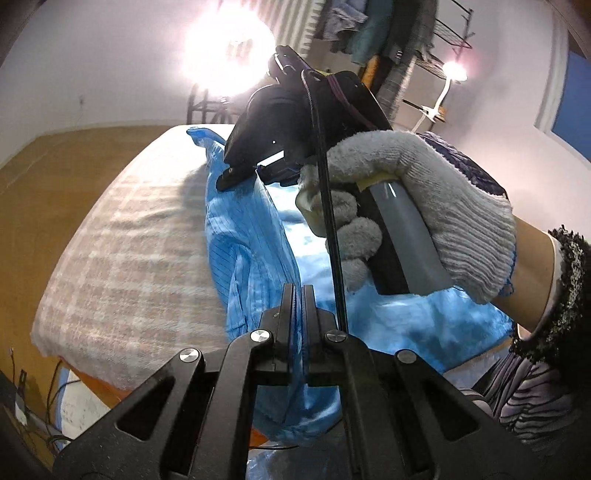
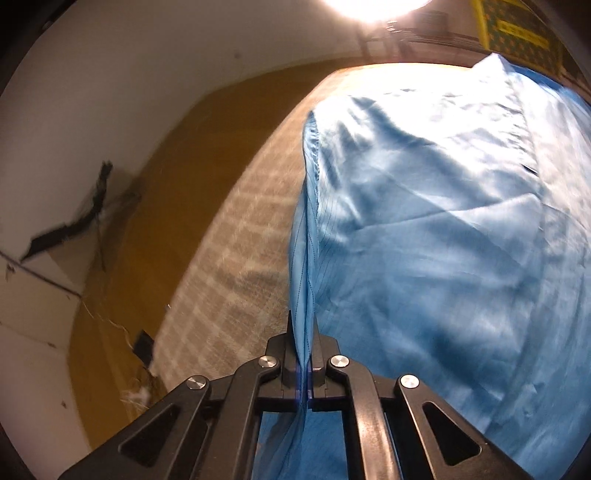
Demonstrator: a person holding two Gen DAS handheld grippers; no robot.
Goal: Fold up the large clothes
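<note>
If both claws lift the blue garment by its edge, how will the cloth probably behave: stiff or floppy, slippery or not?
Probably floppy: the blue garment drapes in soft wrinkles and hangs in folds from the right claw. Likely light and thin, since the left claw shuts almost fully on it. Its sheen suggests a smooth, somewhat slippery weave, so it may slide on the checked cover.

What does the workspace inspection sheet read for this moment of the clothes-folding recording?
Surface: checked beige cover over the table.
Job's things: blue pinstriped garment spread on the cover, one edge lifted.
Clutter: nothing seen on the surface.
Grippers: left claw shut on the garment's edge; right claw shut on a fold of it, held by a gloved hand.
Cables: black cable runs along the right gripper; loose wires on the floor.
Surroundings: clothes rack, bright lamp, white walls.
</note>
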